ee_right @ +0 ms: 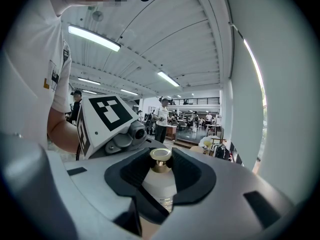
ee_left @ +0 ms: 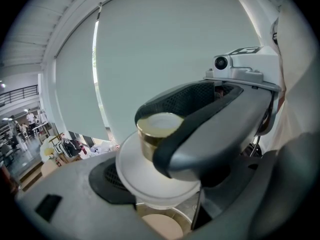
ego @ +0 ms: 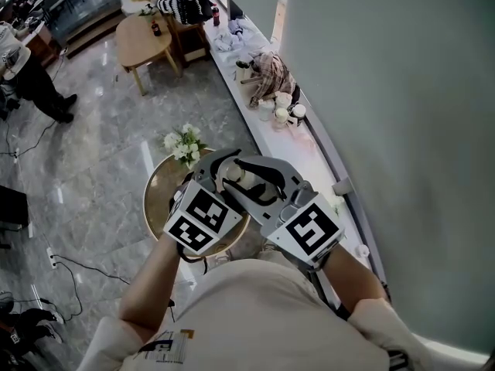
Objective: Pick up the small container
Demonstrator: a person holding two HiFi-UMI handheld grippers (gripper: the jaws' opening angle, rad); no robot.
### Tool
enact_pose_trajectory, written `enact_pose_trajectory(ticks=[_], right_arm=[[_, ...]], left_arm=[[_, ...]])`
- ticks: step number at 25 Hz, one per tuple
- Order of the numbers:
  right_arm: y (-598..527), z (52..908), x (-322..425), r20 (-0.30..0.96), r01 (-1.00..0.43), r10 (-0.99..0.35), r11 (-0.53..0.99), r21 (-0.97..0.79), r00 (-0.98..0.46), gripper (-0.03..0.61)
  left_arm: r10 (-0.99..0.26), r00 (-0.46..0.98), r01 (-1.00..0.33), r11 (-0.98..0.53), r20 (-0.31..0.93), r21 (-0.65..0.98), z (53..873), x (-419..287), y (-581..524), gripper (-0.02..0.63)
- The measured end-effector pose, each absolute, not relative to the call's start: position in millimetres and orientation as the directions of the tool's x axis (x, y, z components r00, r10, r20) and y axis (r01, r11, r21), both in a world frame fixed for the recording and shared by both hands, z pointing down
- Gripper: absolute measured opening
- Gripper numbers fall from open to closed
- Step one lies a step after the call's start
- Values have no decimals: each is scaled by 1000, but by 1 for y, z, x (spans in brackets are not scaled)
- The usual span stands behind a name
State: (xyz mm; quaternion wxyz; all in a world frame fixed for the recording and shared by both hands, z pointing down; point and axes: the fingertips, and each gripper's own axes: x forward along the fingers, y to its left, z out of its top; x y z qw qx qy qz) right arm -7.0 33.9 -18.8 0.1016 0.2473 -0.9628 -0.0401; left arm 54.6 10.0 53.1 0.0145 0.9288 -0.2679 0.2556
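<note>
Nearest the head camera, the person's white shirt [ego: 263, 315] fills the lower edge, with both forearms reaching forward. The left gripper [ego: 223, 167] and right gripper [ego: 254, 178] meet tip to tip about the small container [ego: 234, 174]. It hangs between them, above a round counter [ego: 158, 199] that bears white flowers [ego: 184, 144] and stands on a marble floor [ego: 93, 168]. Left gripper view: the container's gold cap [ee_left: 159, 126] and broad white body sit close before the lens. The right gripper's jaws cross the frame, one behind the cap and one in front. The left gripper's own jaws stand wide about the white body. Its left pad [ee_left: 107, 180] lies against the body, but the opposite pad is covered by the right gripper, so a grip cannot be told. Right gripper view: the container [ee_right: 161, 176] stands upright between the two black pads, which close on it just below the gold cap from both sides, the jaws still fairly wide. The left gripper's marker cube [ee_right: 107, 116] sits just beyond, with a long hall behind.
</note>
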Motion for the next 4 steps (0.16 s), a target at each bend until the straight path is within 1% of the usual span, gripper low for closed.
enact_pose_trajectory(ticks=[4], right_arm=[[36, -21, -5, 171, -471, -487, 873, 126, -856, 132]], left_arm=[[-488, 730, -502, -858, 478, -110, 51, 57, 13, 339]])
